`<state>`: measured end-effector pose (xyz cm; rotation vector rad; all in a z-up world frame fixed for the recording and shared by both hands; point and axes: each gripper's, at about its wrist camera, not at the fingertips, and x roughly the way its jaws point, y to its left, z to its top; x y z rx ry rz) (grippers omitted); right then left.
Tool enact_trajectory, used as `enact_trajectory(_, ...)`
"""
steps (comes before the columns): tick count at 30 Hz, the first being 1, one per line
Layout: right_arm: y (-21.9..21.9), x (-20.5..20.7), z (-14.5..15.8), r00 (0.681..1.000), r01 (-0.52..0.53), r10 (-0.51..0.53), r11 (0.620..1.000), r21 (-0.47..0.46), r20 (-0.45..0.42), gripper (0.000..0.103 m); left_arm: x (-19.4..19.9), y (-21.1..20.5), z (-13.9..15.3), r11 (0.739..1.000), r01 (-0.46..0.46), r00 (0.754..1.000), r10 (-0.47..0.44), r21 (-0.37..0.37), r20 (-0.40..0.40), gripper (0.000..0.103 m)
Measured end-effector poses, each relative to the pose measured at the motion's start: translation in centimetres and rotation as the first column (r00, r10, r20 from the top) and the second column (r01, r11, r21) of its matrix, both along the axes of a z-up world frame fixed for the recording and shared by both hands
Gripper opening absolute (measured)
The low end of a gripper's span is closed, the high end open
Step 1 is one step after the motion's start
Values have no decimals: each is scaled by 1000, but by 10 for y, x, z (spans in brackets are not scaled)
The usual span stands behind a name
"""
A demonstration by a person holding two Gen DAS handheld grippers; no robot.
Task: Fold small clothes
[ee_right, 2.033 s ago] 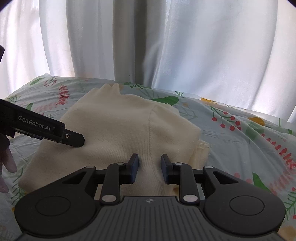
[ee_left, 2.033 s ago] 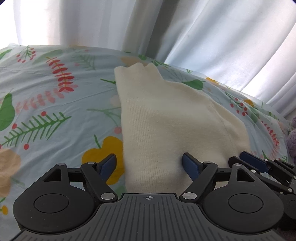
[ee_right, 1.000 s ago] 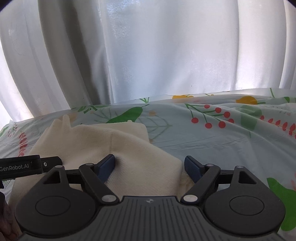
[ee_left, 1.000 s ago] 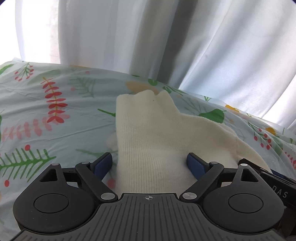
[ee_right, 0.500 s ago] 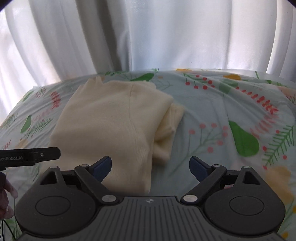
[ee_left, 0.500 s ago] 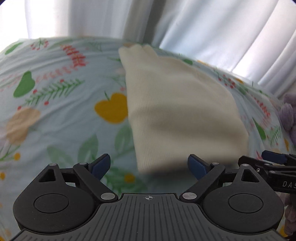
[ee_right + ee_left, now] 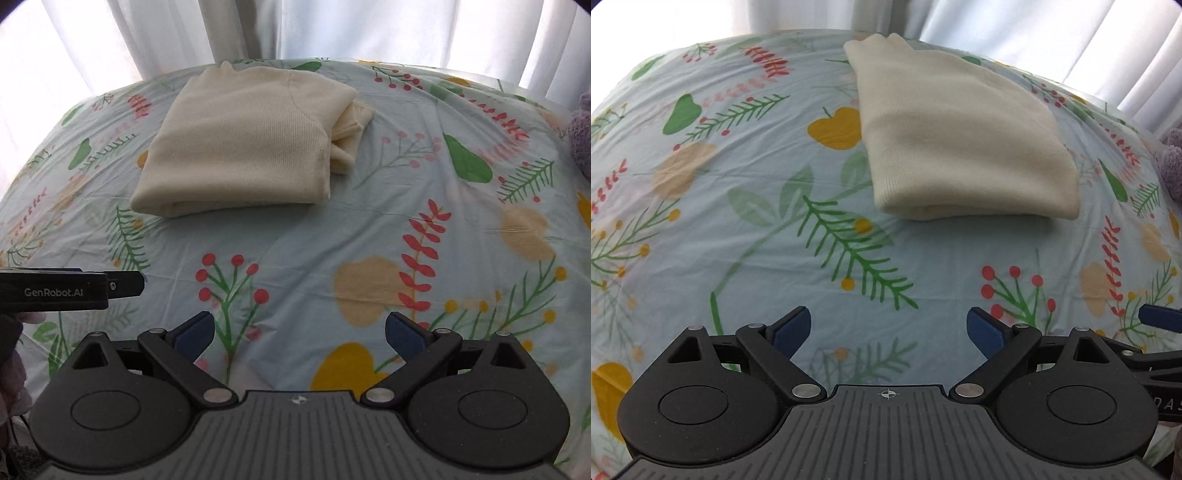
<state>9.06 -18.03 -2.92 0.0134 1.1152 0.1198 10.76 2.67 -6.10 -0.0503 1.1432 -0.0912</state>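
A cream knitted sweater (image 7: pixel 960 140) lies folded into a thick rectangle on the floral sheet (image 7: pixel 757 251), far from both grippers. In the right wrist view the sweater (image 7: pixel 243 140) shows a sleeve end sticking out at its right side. My left gripper (image 7: pixel 888 325) hangs open over bare sheet, well short of the folded edge, with nothing between its blue pads. My right gripper (image 7: pixel 299 328) is likewise over the sheet (image 7: pixel 369 229), its jaws still opening and empty. The left gripper's finger (image 7: pixel 74 290) shows at the left of the right wrist view.
White curtains (image 7: pixel 332 29) hang behind the bed. A purple plush thing (image 7: pixel 581 133) sits at the right edge, also seen as the plush (image 7: pixel 1172 166) in the left wrist view. A hand (image 7: pixel 11 369) shows at the lower left.
Both grippers have let go of the sweater and pulled back from it toward the near side. The right jaws went from nearly shut to wide. The sweater now lies folded and still.
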Motion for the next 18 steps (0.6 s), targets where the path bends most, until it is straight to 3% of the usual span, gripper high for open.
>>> enact_trajectory(4,6,7,8,1000,-8,7,1000,-10,-1,99,-1,-12,7,991,4,1000,-6,137,12,96)
enact_trajectory(6,9,13,13,1000,-1,1,1000,-6,-4,99,5,-16,9,984,17,1000,-13,176,-23,96)
enact_trajectory(12,26,24,30,999,-3,7,996,-93,45,99,6,-8,21,998,2,1000,-1,66,-9,95)
enact_trajectory(18,27,30,34,999,6,-1,993,-116,41,99,10,-3,25,996,-22,1000,21,90,10,95)
